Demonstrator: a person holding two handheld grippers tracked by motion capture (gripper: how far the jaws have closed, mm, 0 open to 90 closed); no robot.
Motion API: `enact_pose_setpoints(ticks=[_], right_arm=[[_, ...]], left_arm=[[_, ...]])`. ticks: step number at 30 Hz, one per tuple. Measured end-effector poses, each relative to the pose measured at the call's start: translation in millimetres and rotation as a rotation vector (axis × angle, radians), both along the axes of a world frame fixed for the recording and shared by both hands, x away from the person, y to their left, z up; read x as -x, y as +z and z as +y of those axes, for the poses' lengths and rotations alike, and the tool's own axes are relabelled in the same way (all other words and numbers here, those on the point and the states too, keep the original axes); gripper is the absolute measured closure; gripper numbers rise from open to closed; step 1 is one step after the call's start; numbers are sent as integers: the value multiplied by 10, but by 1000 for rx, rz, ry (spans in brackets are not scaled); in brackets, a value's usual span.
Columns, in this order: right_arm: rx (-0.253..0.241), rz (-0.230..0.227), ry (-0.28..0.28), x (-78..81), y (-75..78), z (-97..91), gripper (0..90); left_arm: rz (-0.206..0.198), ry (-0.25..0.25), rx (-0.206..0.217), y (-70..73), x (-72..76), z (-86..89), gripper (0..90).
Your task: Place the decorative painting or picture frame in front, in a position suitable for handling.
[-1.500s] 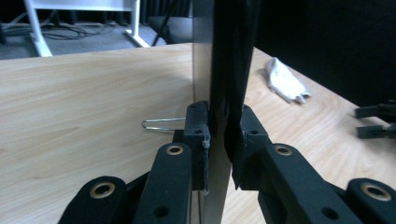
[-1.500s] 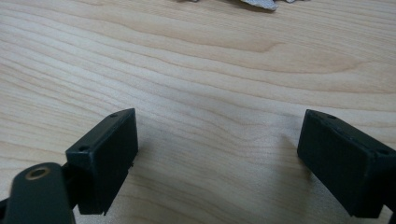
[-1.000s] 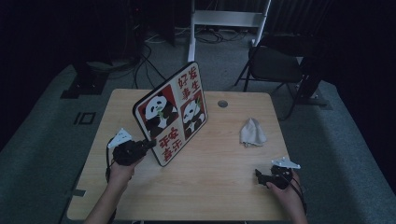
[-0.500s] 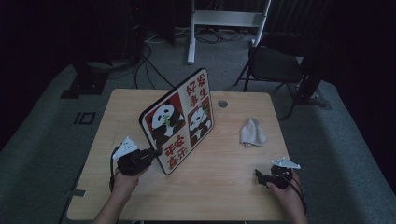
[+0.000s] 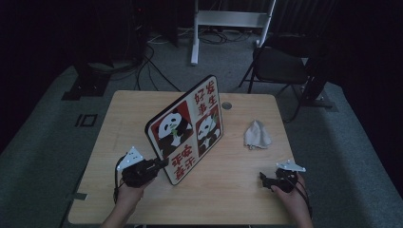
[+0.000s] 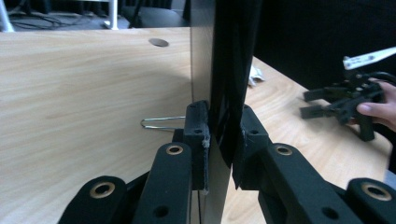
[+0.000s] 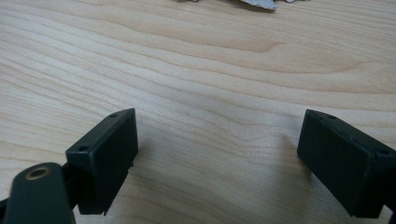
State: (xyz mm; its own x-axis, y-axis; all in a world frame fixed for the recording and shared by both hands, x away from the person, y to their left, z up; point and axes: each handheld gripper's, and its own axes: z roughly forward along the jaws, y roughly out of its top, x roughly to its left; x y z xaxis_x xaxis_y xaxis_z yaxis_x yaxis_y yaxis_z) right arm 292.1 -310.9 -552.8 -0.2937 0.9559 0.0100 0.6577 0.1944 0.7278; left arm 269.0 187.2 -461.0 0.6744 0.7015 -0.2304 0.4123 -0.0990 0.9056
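Observation:
A panda picture board (image 5: pixel 189 127) with red panels and Chinese characters stands tilted on edge across the middle of the wooden table (image 5: pixel 123 114). My left gripper (image 5: pixel 159 164) is shut on its near lower edge. In the left gripper view the board's dark edge (image 6: pixel 229 70) is clamped between the two pads (image 6: pixel 198 126), and a wire stand (image 6: pixel 161 123) pokes out on its left. My right gripper (image 5: pixel 263 179) rests at the near right of the table, open, with bare wood between its jaws (image 7: pixel 217 158).
A crumpled pale cloth (image 5: pixel 256 135) lies on the right half of the table. A round cable hole (image 5: pixel 226 105) sits near the far edge. Behind the table stand a dark chair (image 5: pixel 280 64) and a white frame (image 5: pixel 228 19).
The left gripper has carried the board toward the right and nearer the table's front, and the board stands more upright. The right gripper has stayed put.

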Motion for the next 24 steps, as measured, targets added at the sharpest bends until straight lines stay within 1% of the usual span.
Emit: enact_pose_setpoints(ticks=[5, 6, 8, 9, 11, 12, 14, 15, 16, 17, 18, 19, 20, 21, 22, 23, 24], right_arm=[[0, 0, 1, 0, 0, -1, 118], [0, 0, 0, 0, 0, 0, 118], [0, 0, 0, 0, 0, 0, 118], [0, 0, 0, 0, 0, 0, 118], [-1, 0, 0, 0, 0, 0, 118], [-1, 0, 0, 0, 0, 0, 118], [-1, 0, 0, 0, 0, 0, 118], [-1, 0, 0, 0, 0, 0, 118], [-1, 1, 1, 0, 0, 1, 118], [-1, 1, 1, 0, 0, 1, 118], [0, 0, 1, 0, 0, 1, 119], [0, 0, 1, 0, 0, 1, 119], [0, 0, 1, 0, 0, 1, 119], [0, 0, 1, 0, 0, 1, 119], [0, 0, 2, 0, 0, 1, 119], [0, 0, 2, 0, 0, 1, 119], [0, 0, 1, 0, 0, 1, 119]], left_arm=[[-1, -9, 0, -1, 69, -43, 795], [0, -17, 0, -4, 110, -65, 794], [2, -23, 2, -4, 146, -79, 794], [2, -23, 2, -4, 146, -79, 793], [4, -29, -7, 6, 183, -90, 796], [5, -42, -9, 7, 220, -100, 795], [12, -52, -12, 14, 260, -115, 795], [12, -52, -12, 14, 260, -115, 796], [20, -52, -7, 14, 317, -141, 796], [20, -52, -7, 14, 317, -141, 795], [24, -51, -4, 13, 364, -159, 796], [24, -51, -4, 13, 364, -159, 796], [28, -50, -3, 14, 417, -183, 796], [28, -50, -3, 14, 417, -183, 796], [37, -44, -4, 17, 470, -214, 797], [37, -44, -4, 17, 470, -214, 795], [46, -34, -13, 32, 520, -251, 795]])
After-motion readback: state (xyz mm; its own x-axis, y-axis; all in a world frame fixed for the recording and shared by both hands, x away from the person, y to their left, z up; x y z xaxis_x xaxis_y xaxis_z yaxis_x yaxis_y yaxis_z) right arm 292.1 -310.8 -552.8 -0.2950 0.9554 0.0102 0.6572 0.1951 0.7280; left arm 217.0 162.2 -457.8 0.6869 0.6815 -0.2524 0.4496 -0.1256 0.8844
